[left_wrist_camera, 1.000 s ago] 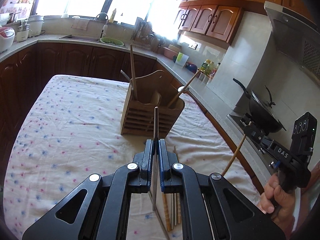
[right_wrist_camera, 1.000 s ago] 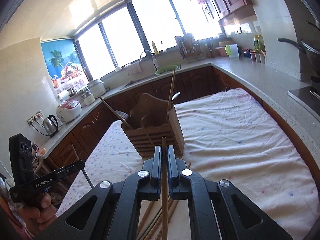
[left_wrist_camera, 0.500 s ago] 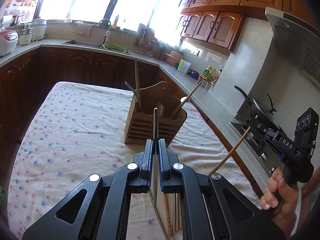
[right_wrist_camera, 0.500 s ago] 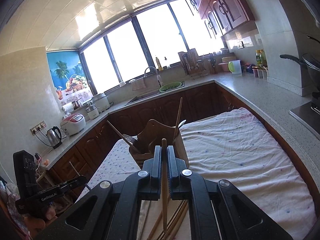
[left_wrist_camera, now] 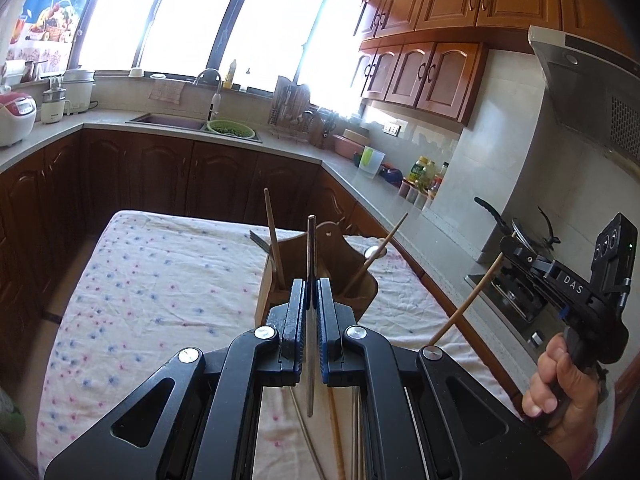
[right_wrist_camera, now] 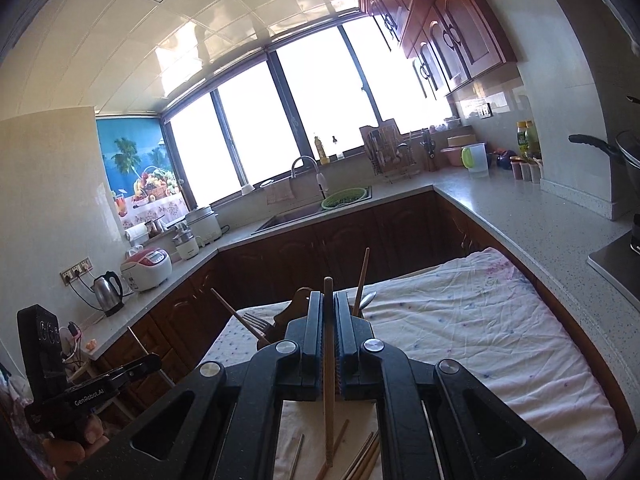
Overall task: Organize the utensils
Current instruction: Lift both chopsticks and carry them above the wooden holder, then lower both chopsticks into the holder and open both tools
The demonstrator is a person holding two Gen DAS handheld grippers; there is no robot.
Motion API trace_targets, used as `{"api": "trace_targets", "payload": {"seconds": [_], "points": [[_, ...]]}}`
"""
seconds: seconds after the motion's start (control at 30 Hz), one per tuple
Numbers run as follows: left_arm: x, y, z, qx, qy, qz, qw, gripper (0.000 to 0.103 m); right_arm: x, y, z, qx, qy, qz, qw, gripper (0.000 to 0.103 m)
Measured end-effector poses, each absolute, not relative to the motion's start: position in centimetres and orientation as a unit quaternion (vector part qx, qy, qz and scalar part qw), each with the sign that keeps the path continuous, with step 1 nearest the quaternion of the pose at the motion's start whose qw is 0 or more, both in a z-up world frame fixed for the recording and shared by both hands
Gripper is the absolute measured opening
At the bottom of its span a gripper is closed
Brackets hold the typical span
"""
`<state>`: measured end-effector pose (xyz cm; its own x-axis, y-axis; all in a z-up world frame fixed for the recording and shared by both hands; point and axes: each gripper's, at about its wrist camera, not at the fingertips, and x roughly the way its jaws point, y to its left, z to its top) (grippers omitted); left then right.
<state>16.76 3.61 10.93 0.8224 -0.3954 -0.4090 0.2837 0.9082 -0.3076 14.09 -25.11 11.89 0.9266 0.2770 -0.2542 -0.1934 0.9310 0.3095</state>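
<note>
My left gripper (left_wrist_camera: 311, 284) is shut on a dark metal chopstick (left_wrist_camera: 311, 248), held upright above the table. My right gripper (right_wrist_camera: 328, 298) is shut on a wooden chopstick (right_wrist_camera: 328, 364), also upright; it shows at the right of the left wrist view (left_wrist_camera: 468, 300). A wooden utensil holder (left_wrist_camera: 344, 276) stands on the table beyond both grippers, largely hidden behind them, with chopsticks, a fork (right_wrist_camera: 256, 322) and a spoon (left_wrist_camera: 375, 253) in it. Several loose chopsticks (right_wrist_camera: 360, 460) lie on the cloth below the grippers.
The table carries a white flowered cloth (left_wrist_camera: 160, 280). Dark cabinets and a counter with a sink (left_wrist_camera: 168, 124) run behind. A stove with a wok (left_wrist_camera: 524, 232) is at the right. A kettle (right_wrist_camera: 107, 292) and rice cooker (right_wrist_camera: 146, 268) stand on the left counter.
Both grippers have risen and tilted upward with their chopsticks. The holder now sits lower in both views and is partly hidden behind the fingers.
</note>
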Motion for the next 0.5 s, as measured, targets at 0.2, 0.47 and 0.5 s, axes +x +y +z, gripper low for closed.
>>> {"api": "trace_targets", "payload": {"seconds": [0.2, 0.47, 0.5], "points": [[18.8, 3.6, 13.5, -0.120, 0.203, -0.168, 0.957, 0.005, 16.3, -25.4, 13.9, 0.151, 0.121, 0.120, 0.974, 0.005], [22.7, 2.9, 16.5, -0.126, 0.150, -0.146, 0.970, 0.005, 20.1, -25.6, 16.7, 0.162, 0.071, 0.102, 0.979, 0.005], [23.3, 2.7, 16.5, -0.126, 0.147, -0.142, 0.971, 0.005, 20.6, -25.6, 16.8, 0.163, 0.069, 0.099, 0.979, 0.005]]}}
